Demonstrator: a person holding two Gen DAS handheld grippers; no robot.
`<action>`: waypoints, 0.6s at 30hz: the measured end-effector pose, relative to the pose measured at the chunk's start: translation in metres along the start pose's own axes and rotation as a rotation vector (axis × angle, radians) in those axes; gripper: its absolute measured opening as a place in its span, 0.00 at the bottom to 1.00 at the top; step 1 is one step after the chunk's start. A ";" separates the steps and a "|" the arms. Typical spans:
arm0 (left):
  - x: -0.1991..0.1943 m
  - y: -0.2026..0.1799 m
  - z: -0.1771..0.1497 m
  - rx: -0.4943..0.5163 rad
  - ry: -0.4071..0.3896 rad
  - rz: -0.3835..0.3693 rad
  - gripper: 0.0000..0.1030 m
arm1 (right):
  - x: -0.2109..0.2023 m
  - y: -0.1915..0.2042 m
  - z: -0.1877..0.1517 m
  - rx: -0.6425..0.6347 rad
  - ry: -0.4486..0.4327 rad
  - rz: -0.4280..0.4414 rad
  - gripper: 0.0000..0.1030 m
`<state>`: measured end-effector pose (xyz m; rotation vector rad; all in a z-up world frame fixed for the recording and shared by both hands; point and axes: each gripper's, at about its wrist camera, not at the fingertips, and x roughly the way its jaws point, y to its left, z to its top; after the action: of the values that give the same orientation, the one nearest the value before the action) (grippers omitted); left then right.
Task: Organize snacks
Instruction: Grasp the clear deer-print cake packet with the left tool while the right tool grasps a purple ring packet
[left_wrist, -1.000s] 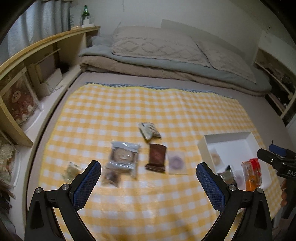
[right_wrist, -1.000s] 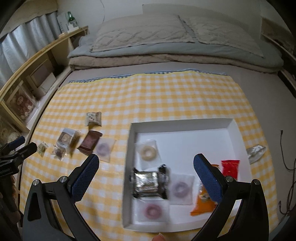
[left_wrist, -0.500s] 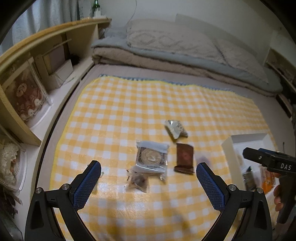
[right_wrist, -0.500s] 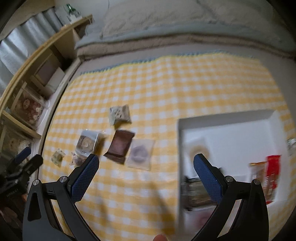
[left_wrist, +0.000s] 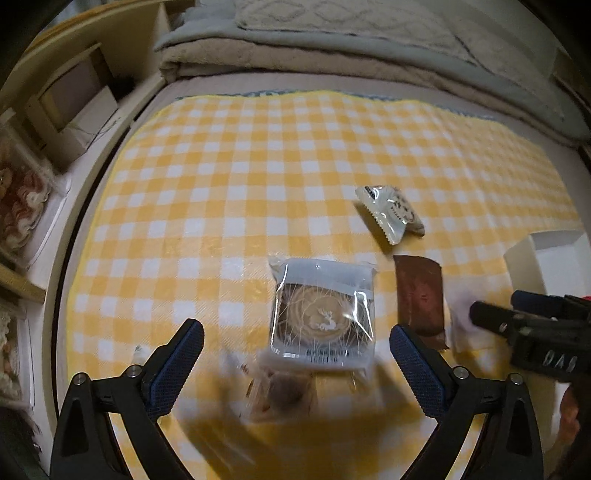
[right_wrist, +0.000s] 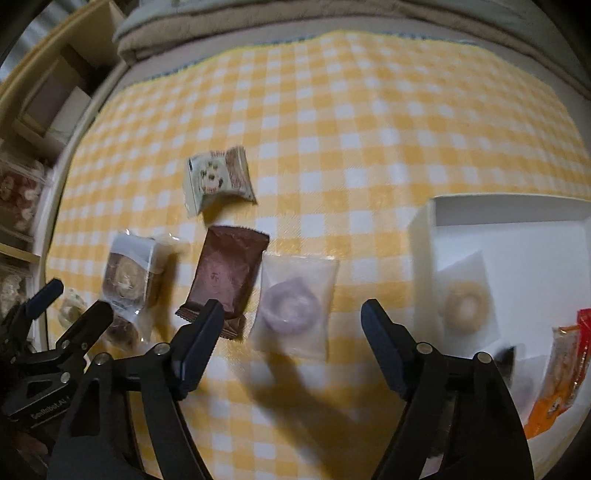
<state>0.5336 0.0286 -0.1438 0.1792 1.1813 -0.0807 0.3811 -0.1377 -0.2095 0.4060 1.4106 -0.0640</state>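
Note:
Snacks lie on a yellow checked cloth (left_wrist: 258, 166). My left gripper (left_wrist: 295, 354) is open and empty, low over a clear-wrapped round cookie (left_wrist: 323, 315), with a small blurred dark packet (left_wrist: 280, 397) nearer me. My right gripper (right_wrist: 291, 332) is open and empty, just above a clear bag with a purple ring snack (right_wrist: 291, 299). A brown packet (right_wrist: 225, 275) lies left of it and shows in the left wrist view (left_wrist: 421, 295) too. A white printed packet (right_wrist: 218, 179) lies farther back. The white tray (right_wrist: 421, 243) at the right holds a pale ring snack (right_wrist: 463, 304) and orange and red packets (right_wrist: 557, 373).
Folded blankets and pillows (left_wrist: 332, 44) lie beyond the cloth. A wooden shelf unit (left_wrist: 55, 85) runs along the left edge of the bed. My right gripper also shows at the right of the left wrist view (left_wrist: 535, 332). A small pale packet (right_wrist: 70, 310) lies at the cloth's left edge.
Both grippers have moved left and down toward the loose snacks on the cloth. The right gripper left the tray and now hovers over the purple ring bag. Both stay open.

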 end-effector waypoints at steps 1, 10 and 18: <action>0.006 -0.002 0.002 0.005 0.009 0.009 0.91 | 0.006 0.002 0.000 -0.006 0.013 -0.005 0.74; 0.048 -0.008 0.016 -0.008 0.065 0.009 0.85 | 0.047 0.001 0.004 0.007 0.076 -0.081 0.68; 0.064 -0.019 0.026 0.002 0.080 -0.023 0.82 | 0.058 0.010 0.001 -0.040 0.051 -0.131 0.51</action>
<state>0.5784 0.0072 -0.1956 0.1721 1.2634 -0.0959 0.3949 -0.1173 -0.2631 0.2839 1.4854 -0.1323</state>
